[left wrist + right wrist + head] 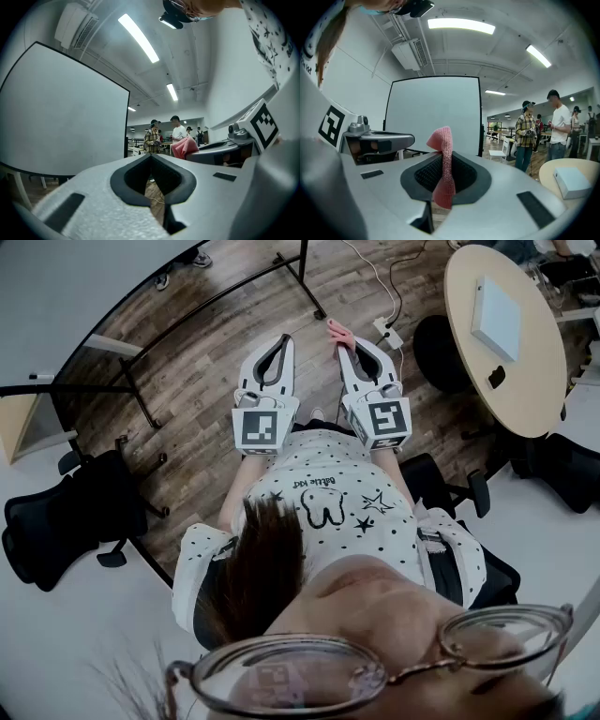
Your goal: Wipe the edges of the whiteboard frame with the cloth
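The whiteboard (66,287) stands on black legs ahead and to the left, a black frame (141,292) round its pale face. It fills the left of the left gripper view (61,112) and sits centre in the right gripper view (433,117). A pink knitted cloth (444,161) is pinched upright in my right gripper (443,159), its tip poking past the jaws (339,331). My left gripper (151,157) is shut with nothing in it. Both grippers (281,338) (345,337) are held side by side in front of the person's chest, well short of the board.
A round wooden table (539,381) with a white box (497,317) stands to the right. Black office chairs (66,521) sit at the left and behind. A power strip (387,331) and cables lie on the wooden floor. Several people (527,133) stand far off.
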Demonstrator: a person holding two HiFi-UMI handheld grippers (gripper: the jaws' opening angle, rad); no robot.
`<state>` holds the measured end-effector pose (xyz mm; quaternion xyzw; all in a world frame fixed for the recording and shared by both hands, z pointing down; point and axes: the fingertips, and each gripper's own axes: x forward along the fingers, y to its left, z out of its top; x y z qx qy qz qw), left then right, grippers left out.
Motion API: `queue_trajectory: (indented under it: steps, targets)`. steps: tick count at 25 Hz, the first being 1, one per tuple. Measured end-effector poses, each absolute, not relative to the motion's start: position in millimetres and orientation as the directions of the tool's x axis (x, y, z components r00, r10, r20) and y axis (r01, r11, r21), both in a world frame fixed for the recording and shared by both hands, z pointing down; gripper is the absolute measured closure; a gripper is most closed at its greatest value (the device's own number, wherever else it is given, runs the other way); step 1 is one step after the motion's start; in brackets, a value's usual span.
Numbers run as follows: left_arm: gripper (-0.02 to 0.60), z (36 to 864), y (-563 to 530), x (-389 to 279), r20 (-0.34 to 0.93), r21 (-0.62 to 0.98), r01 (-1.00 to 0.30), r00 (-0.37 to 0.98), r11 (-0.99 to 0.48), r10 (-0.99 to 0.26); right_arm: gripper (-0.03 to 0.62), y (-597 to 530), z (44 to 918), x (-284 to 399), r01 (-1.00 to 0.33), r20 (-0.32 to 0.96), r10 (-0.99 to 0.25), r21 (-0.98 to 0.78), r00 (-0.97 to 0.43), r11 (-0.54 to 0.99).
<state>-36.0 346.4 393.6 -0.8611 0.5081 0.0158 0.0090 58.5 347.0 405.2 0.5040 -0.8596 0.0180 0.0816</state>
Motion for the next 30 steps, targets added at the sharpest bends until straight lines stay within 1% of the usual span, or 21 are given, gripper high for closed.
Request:
queue_trajectory:
  steps: [16, 21, 26, 30]
  targets:
    - [0.565, 391.3, 341.8, -40.3, -0.041, -0.007, -0.874, 0.486, -0.486, -0.873, 0.559, 341.6, 398.0, 58.5, -0.861, 0.145, -0.861, 0.082, -0.488, 0.502]
    - [0.565, 379.8, 330.3, -43.6, -0.048, -0.03, -0.858, 0.514, -0.513, -0.856, 0.554, 330.0, 383.4, 53.9, -0.834, 0.105, -0.843, 0.127, -0.527, 0.537]
    - [0.565, 353.4, 302.3, -63.5, -0.078, -0.072, -0.852, 0.523, -0.519, -0.849, 0.553, 292.4, 354.0, 46.0, -0.831, 0.041, -0.854, 0.209, -0.518, 0.515]
    - [0.565, 328.6, 285.5, -72.5, -0.124, -0.039, -0.859, 0.511, -0.51, -0.851, 0.553, 266.9, 328.3, 44.6, -0.832, 0.008, -0.856, 0.23, -0.516, 0.504]
